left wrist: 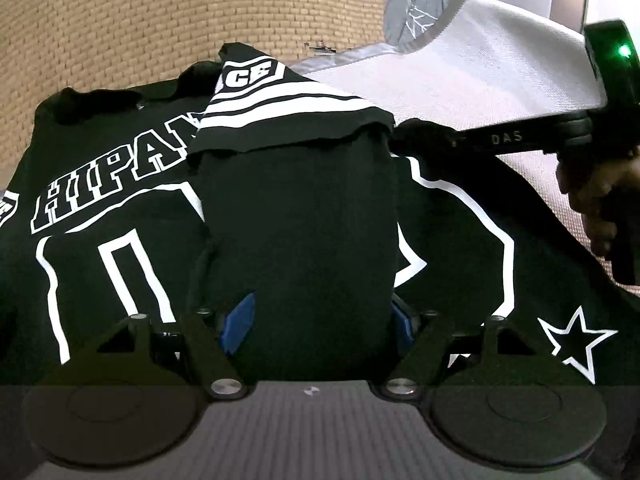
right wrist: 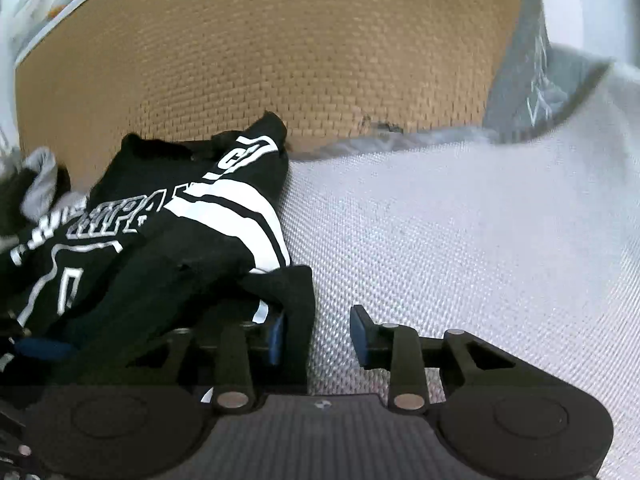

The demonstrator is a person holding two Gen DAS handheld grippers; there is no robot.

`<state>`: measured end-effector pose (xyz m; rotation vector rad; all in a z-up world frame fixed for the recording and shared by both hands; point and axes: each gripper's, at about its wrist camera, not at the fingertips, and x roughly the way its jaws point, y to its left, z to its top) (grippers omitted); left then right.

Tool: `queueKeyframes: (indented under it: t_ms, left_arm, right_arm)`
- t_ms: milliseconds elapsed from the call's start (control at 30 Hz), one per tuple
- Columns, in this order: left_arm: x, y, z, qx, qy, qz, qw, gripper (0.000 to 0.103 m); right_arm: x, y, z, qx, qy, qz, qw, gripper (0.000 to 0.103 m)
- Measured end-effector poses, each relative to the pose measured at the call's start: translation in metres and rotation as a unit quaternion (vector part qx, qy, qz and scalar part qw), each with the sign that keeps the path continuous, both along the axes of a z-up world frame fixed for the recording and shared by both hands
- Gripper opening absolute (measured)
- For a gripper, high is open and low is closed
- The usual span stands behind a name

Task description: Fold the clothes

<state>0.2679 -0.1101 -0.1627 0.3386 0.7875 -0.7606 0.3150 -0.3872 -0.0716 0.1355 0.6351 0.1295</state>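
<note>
The black shirt (left wrist: 120, 208) bore white outlined letters reading "HIPA", the rest hidden under a folded sleeve (left wrist: 280, 100). Below them stood part of a large outlined number, not readable. The sleeve's patch showed "CE". A white star outline (left wrist: 576, 344) sat near the hem. The right claw (left wrist: 416, 132) carried the letters "DAS"

Black white-printed jersey (left wrist: 120, 200), striped sleeve folded inward.

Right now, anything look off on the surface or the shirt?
Yes: a small dark frayed spot mars the tan woven mat near its grey border, like a tear. The black shirt is merely mid-fold, sleeve flopped over.
</note>
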Motion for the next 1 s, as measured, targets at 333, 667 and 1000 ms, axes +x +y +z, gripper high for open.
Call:
queueKeyframes:
  t_ms: [333, 667, 1000]
  left_arm:
    - [-0.012, -0.005, 0.008, -0.017, -0.027, -0.022, 0.9992, 0.022]
    - [-0.005, 0.017, 0.027, -0.056, -0.035, 0.002, 0.9978, 0.005]
    - [-0.001, 0.030, 0.033, -0.062, -0.044, 0.025, 0.9968, 0.004]
  right_arm:
    - [-0.013, 0.066, 0.020, -0.197, -0.073, 0.111, 0.971, 0.047]
    - [0.031, 0.078, 0.009, -0.182, -0.047, 0.096, 0.978, 0.045]
    - [0.043, 0.040, 0.033, -0.031, -0.056, 0.053, 0.997, 0.042]
